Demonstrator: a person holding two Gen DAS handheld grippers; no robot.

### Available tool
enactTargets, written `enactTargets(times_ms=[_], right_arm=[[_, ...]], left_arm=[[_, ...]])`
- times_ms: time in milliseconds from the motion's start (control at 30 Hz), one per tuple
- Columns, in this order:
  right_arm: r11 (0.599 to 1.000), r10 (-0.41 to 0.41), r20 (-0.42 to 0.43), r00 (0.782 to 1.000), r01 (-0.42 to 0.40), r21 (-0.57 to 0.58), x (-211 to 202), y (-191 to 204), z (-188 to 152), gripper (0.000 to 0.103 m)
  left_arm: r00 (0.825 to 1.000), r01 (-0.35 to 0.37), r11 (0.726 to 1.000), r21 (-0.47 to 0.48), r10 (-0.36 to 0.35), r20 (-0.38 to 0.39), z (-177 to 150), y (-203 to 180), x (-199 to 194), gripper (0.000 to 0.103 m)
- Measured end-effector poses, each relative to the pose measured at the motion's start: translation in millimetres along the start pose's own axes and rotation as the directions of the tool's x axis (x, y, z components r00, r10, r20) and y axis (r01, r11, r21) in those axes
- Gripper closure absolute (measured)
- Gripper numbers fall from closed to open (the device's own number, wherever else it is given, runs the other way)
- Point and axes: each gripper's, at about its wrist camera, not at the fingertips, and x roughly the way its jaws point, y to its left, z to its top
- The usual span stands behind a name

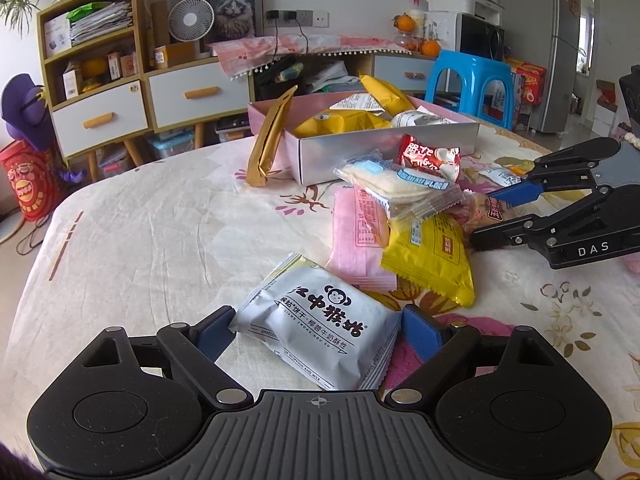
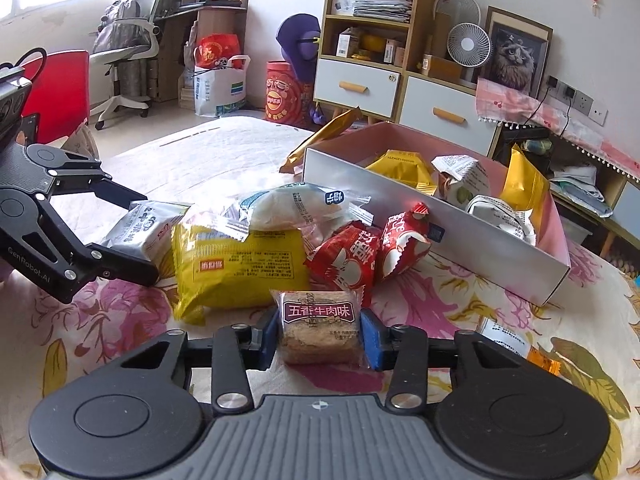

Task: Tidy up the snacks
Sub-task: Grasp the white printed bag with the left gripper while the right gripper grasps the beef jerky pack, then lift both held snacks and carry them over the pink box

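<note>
A grey biscuit packet with a monkey logo lies on the flowered tablecloth, and my left gripper has its blue pads against both of the packet's sides. The right wrist view shows the left gripper and this packet at the left. My right gripper is shut on a small brown beef-flavour snack packet. The left wrist view shows that gripper at the right. A pink-and-white box behind the pile holds several snacks.
Loose snacks are heaped between the grippers: a yellow packet, two red packets, a clear-wrapped white cake and a pink packet. A gold packet leans on the box. A blue stool and drawers stand beyond the table.
</note>
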Motion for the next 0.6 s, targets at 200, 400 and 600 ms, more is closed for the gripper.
enactTargets(times_ms=[200,400,600], right_arm=[[1.000,0.009,0.010,1.000,-0.009,0.008,-4.1,-2.0,-0.5,0.070],[0.999,0.008,0.036,0.999,-0.009,0.044,-12.5,-9.1,4.0,0.070],[0.997,0.000,0.061,0.998,-0.005,0.073,-18.4,-15.9,8.3,0.070]], left_arm=[[1.000,0.001,1.000,-0.026,-0.001,0.015,3.0,4.8,-5.0,0.013],[1.000,-0.001,0.999,-0.049,0.003,0.030,6.4,9.0,-9.6,0.013],[0.999,0.000,0.997,-0.072,0.004,0.052,12.5,11.3,-15.3,0.013]])
